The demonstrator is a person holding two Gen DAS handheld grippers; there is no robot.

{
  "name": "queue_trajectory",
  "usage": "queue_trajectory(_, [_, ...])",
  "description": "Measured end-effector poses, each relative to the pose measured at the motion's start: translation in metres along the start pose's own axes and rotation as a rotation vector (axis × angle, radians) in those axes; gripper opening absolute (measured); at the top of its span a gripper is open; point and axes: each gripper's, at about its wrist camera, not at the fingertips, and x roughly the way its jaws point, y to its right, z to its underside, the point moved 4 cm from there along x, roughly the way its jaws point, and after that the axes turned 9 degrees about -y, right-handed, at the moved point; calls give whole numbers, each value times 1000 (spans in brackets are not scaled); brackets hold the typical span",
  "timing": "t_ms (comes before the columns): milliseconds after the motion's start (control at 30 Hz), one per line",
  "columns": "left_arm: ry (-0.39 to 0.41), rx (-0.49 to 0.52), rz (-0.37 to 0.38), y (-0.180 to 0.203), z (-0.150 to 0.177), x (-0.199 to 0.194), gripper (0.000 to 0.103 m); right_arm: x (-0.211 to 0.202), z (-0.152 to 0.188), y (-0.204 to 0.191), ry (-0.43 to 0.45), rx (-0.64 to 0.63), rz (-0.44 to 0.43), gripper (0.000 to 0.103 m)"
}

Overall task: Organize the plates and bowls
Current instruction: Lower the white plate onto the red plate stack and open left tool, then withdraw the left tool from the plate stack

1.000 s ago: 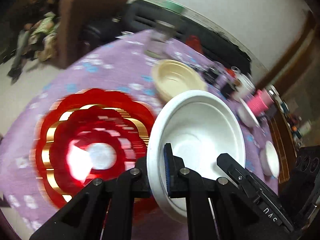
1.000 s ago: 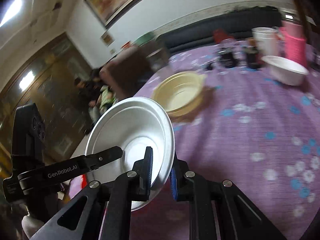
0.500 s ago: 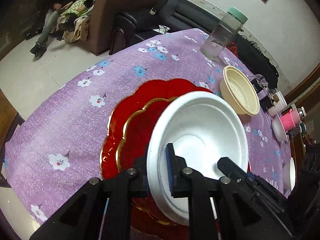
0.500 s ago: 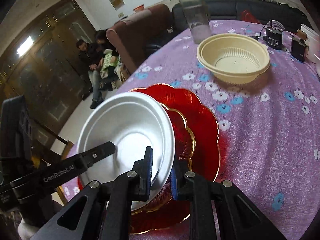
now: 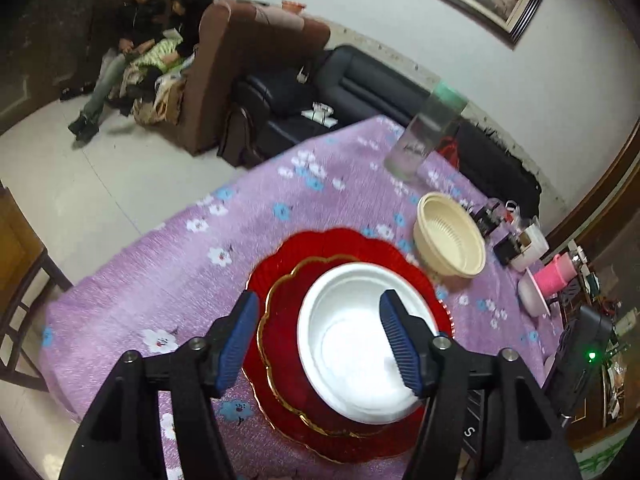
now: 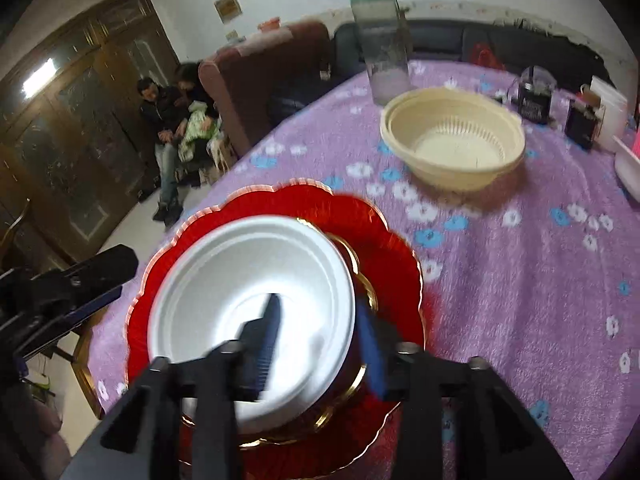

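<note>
My table [image 5: 132, 280] is the largest surface, draped in a purple cloth printed with white and blue flowers. On it, close to both of my grippers, lies a large red scalloped plate [image 5: 288, 256] with a gold rim; a smaller red plate [image 5: 280, 312] of the same kind rests on top of it. The white bowl [image 5: 352, 344] sits upright in that smaller plate, toward its right side in my left wrist view.

Farther back on the cloth stands a cream bowl with a ribbed inside [image 6: 452, 140], well apart from the red plates. Behind it is a clear bottle with a green lid [image 6: 382, 40], upright. At the right edge of the table in the left wrist view I see another white bowl [image 5: 532, 298] with a pink cup [image 5: 556, 274] near it, and small dark items that are too blurred to name.

My left gripper [image 5: 316, 332] hovers over the stack with its blue-padded fingers [image 5: 238, 336] spread wide, one on each side of the white bowl's near-left part, touching nothing that I can see. My right gripper [image 6: 316, 328] has its fingers parted around the white bowl's right wall: the left pad [image 6: 268, 328] lies inside the bowl, the right pad outside, with a visible gap. This view is motion-blurred, so contact with the rim cannot be judged.
</note>
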Motion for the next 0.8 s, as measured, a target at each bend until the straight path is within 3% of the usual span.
queue_trajectory(400, [53,159,-35,46,19,-18,66,-65,14,19,145,38,25,64])
queue_trajectory(600, [68,292,-91,84,37,-18,78,-81,29,58,152,121,46,66])
queue_trajectory(800, [36,408,-78,122,60,-12,87,-87,50,96,137,207,59,66])
